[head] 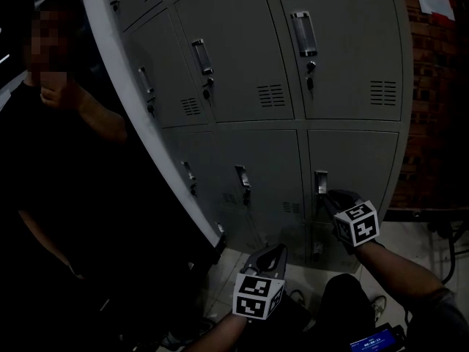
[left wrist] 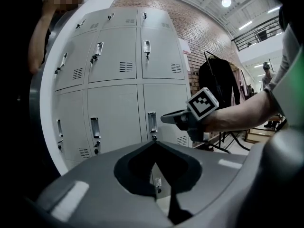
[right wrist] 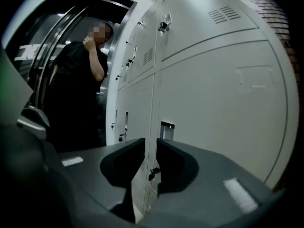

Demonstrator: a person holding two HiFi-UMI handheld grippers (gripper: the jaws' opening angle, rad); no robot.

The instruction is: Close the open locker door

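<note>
The lockers [head: 242, 72] are showing the lower-right locker door [head: 355, 171] sitting flush, so closing is looking done; the right hand-held gripper [head: 331, 196], slightly spread and empty, is hovering at its handle [head: 320, 182], the left hand-held gripper [head: 273, 255] pressed together.

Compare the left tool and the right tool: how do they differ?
The left tool has its jaws together; the right tool has them slightly apart. The left tool is held back from the lockers; the right tool is close to a lower handle. Both carry a marker cube, and neither grips anything.
</note>
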